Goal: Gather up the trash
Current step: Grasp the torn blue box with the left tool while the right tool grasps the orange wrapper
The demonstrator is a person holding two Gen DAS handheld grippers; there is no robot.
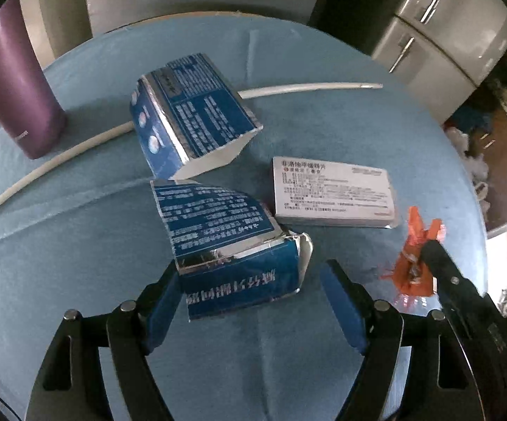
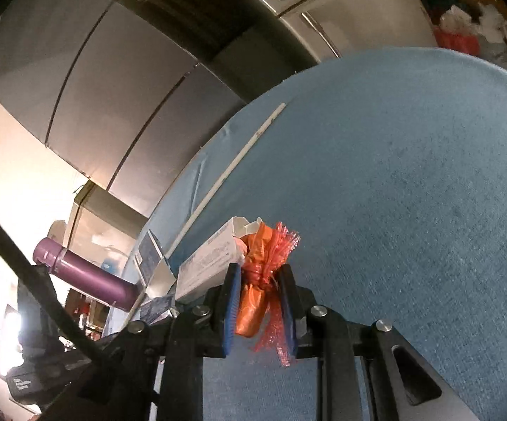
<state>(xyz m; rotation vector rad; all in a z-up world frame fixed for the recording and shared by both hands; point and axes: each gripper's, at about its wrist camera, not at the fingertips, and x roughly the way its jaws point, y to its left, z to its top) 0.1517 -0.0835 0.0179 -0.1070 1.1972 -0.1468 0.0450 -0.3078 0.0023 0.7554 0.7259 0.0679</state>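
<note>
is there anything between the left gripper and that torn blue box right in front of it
Nothing visible. The left gripper is open, with the torn blue box lying partly between its fingers on the blue tablecloth. The right gripper, shut on the orange wrapper, sits off to the side.

The purple bottle [image 1: 14,80] runs off the top left edge of the left wrist view, so its cap stays unseen there. The white strip [image 1: 60,158] slips behind the torn blue carton [image 1: 190,112], its middle hidden. Print on the white box [image 1: 334,193] is too small to read. The right gripper [image 1: 425,245] covers part of the orange wrapper [image 1: 411,266], and its body is cut by the lower right edge. In the right wrist view, the blue pads [image 2: 232,305] hide the wrapper's sides, the cartons sit half behind the gripper frame, and the bright left side is washed out and blurred.
</note>
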